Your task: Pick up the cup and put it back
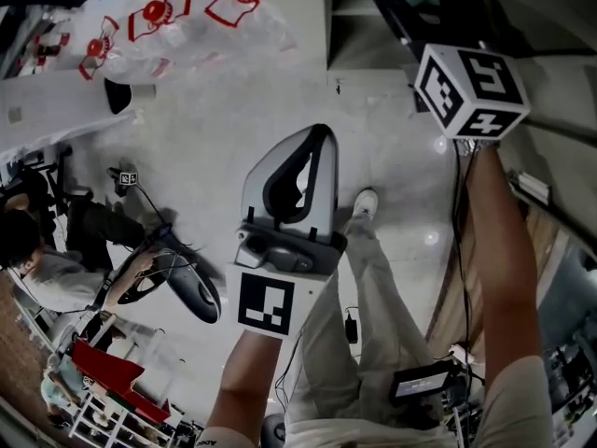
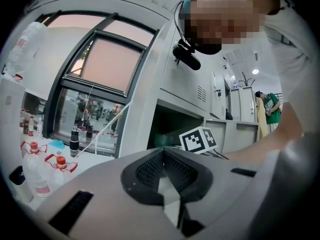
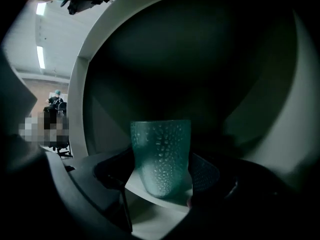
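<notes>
Jaws of the right gripper [image 3: 162,180] gape wide, with the cup [image 3: 161,154] upright on the shelf [image 3: 150,219] between them, untouched it seems. Keep it centred and move straight so neither pad tips it. The left gripper [image 2: 167,176] has its jaws closed, empty.

The cup [image 3: 161,156] looked like frosted teal glass or plastic, its wall rough with small dimples. The left gripper [image 2: 163,151] had a smooth, matt grey plastic shell and black, mesh-textured pads [image 2: 147,170]. The bottles [image 2: 37,176] were clear, glossy plastic. The floor [image 1: 410,194] was smooth and slightly shiny.
</notes>
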Available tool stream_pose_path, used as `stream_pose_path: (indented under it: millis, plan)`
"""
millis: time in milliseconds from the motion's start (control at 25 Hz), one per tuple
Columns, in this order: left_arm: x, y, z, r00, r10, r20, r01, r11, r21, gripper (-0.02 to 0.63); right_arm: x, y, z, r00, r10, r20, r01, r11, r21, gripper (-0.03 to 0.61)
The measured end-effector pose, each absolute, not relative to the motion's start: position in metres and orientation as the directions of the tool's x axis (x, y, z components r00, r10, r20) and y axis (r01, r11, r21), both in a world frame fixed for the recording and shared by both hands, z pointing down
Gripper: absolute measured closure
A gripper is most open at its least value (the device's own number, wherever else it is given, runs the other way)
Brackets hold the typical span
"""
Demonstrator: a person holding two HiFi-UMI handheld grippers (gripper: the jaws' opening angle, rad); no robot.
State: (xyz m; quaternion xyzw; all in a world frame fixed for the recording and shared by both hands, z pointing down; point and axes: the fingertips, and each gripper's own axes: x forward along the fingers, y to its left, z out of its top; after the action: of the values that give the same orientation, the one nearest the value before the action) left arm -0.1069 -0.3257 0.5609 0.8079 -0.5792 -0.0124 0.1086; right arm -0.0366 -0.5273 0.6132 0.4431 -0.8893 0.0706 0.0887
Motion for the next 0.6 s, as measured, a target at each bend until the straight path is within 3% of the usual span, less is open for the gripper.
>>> stream_pose_path:
  millis: [600]
  plan:
    - [-0.088,-0.274,0.559,0.46,-0.882,0.106,-0.875,-0.429,0.225,0.606,-0.002,-0.363,0.593,-0.611,-0.759,0.225,-0.783,0.62,-0.037,0.236]
